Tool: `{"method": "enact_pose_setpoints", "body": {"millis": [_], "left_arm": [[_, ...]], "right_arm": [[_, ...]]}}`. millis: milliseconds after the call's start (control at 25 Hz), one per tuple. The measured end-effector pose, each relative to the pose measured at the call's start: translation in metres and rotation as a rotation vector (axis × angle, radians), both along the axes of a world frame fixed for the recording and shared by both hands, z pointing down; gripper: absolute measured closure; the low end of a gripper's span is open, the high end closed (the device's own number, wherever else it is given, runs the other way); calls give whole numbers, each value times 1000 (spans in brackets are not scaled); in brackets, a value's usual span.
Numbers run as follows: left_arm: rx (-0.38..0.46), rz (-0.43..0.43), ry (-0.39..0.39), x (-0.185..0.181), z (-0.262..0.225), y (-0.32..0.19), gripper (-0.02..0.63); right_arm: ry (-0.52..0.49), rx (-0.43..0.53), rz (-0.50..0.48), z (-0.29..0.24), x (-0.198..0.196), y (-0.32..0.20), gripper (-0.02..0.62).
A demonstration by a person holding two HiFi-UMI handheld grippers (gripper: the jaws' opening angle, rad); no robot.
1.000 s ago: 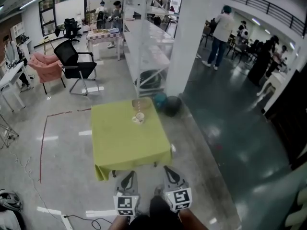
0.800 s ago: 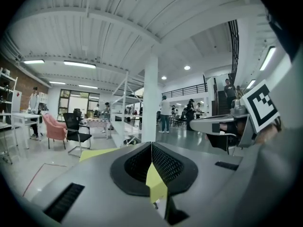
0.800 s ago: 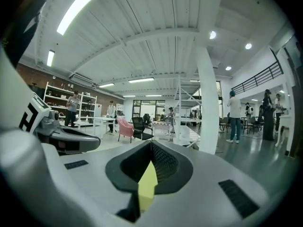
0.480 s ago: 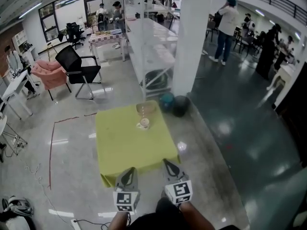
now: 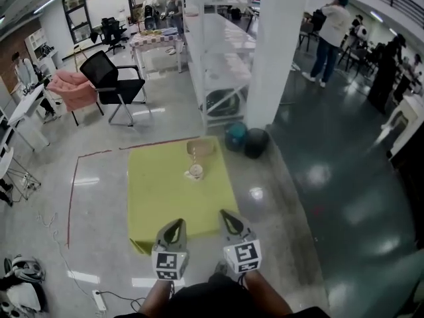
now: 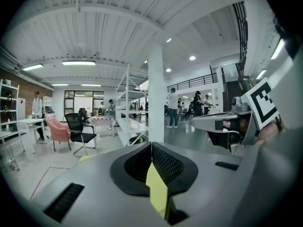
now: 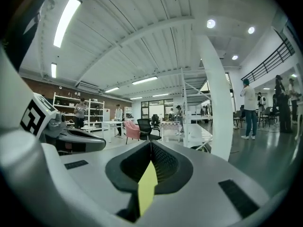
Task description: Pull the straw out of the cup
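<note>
Ahead of me, on the yellow-green surface [image 5: 159,204], the cup [image 5: 195,171] sits toward the far side, with the straw [image 5: 193,158] standing up in it. Just beyond the cup lies a tan thing [image 5: 201,148] too small to name. My left gripper [image 5: 173,226] and my right gripper [image 5: 229,216] hang side by side above the near edge of the surface, well apart from the cup, both pointing toward it. My left jaws are pressed together with nothing between them, and my right jaws are the same. On the floor past the far right corner, a teal ball [image 5: 235,136] and a dark ball [image 5: 256,142] lie near the foot of a white column [image 5: 275,52]. A black office chair [image 5: 112,85] and a pink armchair [image 5: 69,88] stand far left.
</note>
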State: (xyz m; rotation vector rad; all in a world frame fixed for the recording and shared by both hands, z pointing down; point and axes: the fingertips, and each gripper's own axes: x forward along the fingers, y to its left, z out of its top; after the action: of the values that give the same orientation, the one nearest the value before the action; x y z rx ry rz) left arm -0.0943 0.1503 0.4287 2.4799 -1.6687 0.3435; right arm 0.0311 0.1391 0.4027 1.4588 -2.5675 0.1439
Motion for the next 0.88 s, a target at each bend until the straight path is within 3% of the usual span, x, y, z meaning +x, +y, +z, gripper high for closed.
{"method": "enact_pose_setpoints", "body": {"millis": [600, 880], "left_arm": [[-77, 11, -42, 50, 19, -71, 561], [-112, 26, -28, 67, 43, -124, 561]], "right_arm": [[-85, -52, 6, 26, 54, -54, 578], [-61, -97, 18, 42, 73, -89, 578]]}}
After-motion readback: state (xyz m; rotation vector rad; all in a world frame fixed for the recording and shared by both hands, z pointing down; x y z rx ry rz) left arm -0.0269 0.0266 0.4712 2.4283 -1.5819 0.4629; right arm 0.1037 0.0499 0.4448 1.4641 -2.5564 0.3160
